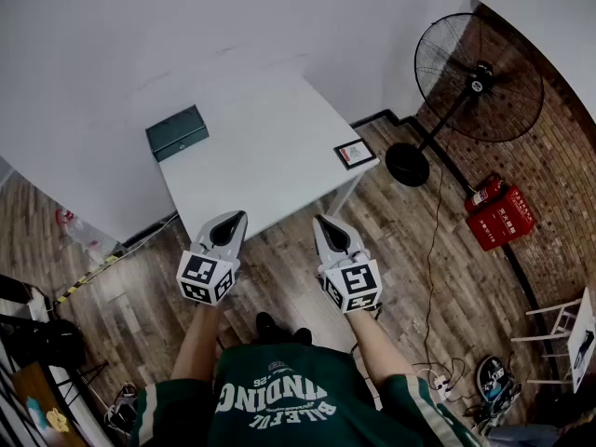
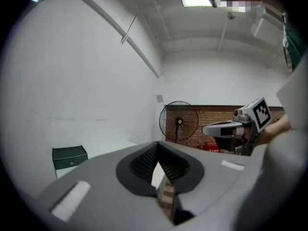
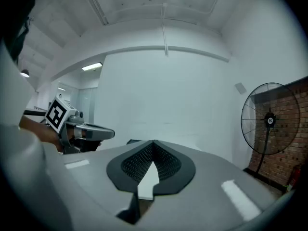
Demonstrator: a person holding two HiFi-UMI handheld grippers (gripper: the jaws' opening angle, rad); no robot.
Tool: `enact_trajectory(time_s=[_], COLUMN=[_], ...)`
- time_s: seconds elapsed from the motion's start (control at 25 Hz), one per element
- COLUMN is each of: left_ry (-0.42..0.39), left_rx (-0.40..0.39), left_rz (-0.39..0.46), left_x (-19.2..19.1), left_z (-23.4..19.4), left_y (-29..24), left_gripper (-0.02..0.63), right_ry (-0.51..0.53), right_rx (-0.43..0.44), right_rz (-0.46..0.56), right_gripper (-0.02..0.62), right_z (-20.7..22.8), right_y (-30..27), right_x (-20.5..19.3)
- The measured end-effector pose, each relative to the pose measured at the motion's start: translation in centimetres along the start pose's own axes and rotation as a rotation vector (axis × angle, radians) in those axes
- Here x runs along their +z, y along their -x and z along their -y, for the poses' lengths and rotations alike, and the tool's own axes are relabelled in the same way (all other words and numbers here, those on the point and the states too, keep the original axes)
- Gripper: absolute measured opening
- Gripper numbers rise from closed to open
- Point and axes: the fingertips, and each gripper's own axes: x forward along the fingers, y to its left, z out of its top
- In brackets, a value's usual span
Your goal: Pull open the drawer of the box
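Note:
The dark green box sits near the far left corner of the white table, and it also shows in the left gripper view as the box ahead and to the left. Its drawer looks closed. My left gripper hovers in front of the table's near edge, well short of the box, shut with nothing in it. Beside it, my right gripper is also shut and empty. In the left gripper view the jaws meet at their tips. The right gripper's jaws also touch.
A small framed card lies at the table's right edge. A standing fan is at the far right by the brick wall, with a red extinguisher box on the wooden floor. Cables and bags lie around the person's feet.

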Motion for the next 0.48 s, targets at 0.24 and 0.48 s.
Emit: enact_trajectory(time_s=[0.24,0.48], left_ry=[0.007,0.001], left_rx=[-0.005,-0.01], left_rz=[-0.012,-0.014], left_x=[-0.6,-1.2], left_z=[0.0,-2.2], left_y=[-0.5,-0.3], left_gripper=[0.052,0.052], right_ry=[-0.005,-0.019], right_rx=[0.002,0.017], right_rz=[0.005,0.005], right_gripper=[0.002,0.002], right_z=[0.3,-1.2], right_y=[-0.2,-2.6], right_x=[-0.3,-0.7])
